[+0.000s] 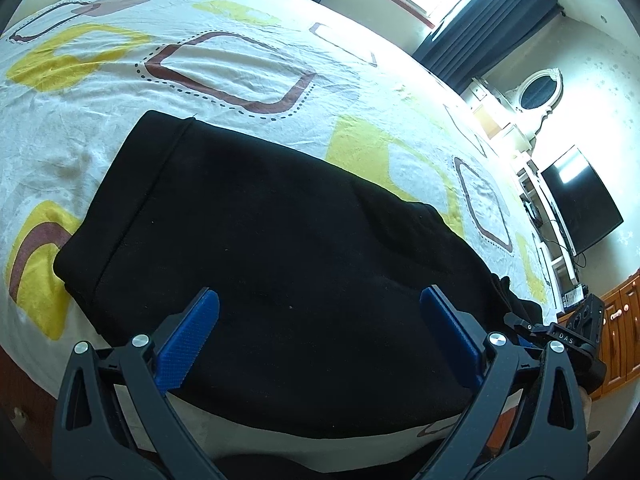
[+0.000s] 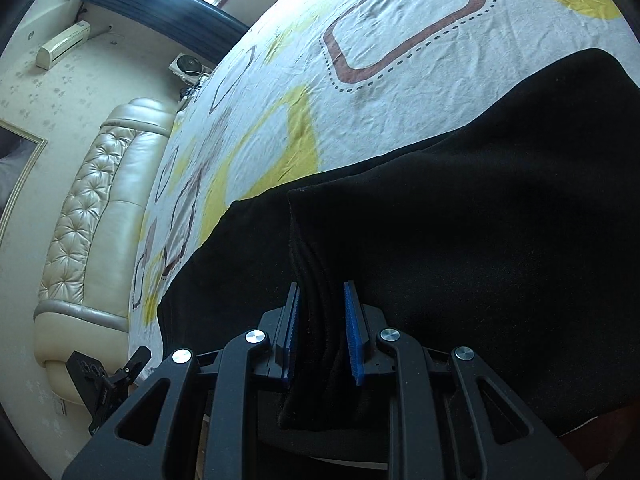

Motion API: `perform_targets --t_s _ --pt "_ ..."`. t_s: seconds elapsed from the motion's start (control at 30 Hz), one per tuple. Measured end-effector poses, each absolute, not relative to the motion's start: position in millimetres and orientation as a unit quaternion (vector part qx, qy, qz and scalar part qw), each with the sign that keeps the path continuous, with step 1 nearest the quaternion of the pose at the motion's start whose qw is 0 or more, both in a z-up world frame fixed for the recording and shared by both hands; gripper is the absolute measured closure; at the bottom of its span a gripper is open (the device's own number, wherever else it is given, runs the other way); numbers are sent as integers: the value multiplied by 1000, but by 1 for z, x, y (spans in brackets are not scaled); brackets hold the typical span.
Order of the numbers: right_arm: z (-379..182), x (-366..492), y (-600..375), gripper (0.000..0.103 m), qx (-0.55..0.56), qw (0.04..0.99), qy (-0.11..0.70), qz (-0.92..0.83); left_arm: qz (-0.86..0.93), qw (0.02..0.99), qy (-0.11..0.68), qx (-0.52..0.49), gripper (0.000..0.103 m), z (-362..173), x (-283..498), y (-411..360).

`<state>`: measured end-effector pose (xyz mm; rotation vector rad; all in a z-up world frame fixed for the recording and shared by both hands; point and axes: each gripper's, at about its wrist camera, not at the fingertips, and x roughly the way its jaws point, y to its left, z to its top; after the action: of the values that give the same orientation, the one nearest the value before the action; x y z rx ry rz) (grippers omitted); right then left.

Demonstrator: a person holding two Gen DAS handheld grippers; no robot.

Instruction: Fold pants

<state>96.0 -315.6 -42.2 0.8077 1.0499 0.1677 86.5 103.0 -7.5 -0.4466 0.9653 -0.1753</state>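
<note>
Black pants [image 1: 256,240] lie flat on the patterned bed sheet [image 1: 224,64], with the hemmed band toward the left. Above their near edge my left gripper [image 1: 320,300] stands wide open, nothing between its blue pads [image 1: 192,340]. In the right wrist view a bunched fold of the same black pants [image 2: 460,208] rises between the blue pads [image 2: 354,340], and my right gripper [image 2: 322,292] is shut on it. The gathered cloth hangs down through the jaws. The right gripper's body [image 1: 576,336] shows at the pants' right end in the left wrist view.
The bed sheet [image 2: 380,92] has yellow and brown squares. A padded cream headboard [image 2: 92,216] is at the left in the right wrist view. A television [image 1: 580,200], white shelves and a wooden cabinet [image 1: 624,320] stand beyond the bed's right edge. Dark curtains hang by the window.
</note>
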Motion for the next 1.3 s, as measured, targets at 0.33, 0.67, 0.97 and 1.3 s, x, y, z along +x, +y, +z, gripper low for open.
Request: perform_targets --t_s 0.33,0.67,0.97,1.3 --pt "-44 99 -286 81 332 796 499 86 -84 854 467 -211 2 -13 87 101" --pt "-39 104 -251 75 301 803 503 107 -89 853 472 -204 2 -16 91 98" --pt "7 81 -233 38 261 802 492 214 -96 853 472 -200 2 -16 88 94" --pt "28 71 -428 29 331 842 415 96 -97 851 471 -210 2 -16 86 94"
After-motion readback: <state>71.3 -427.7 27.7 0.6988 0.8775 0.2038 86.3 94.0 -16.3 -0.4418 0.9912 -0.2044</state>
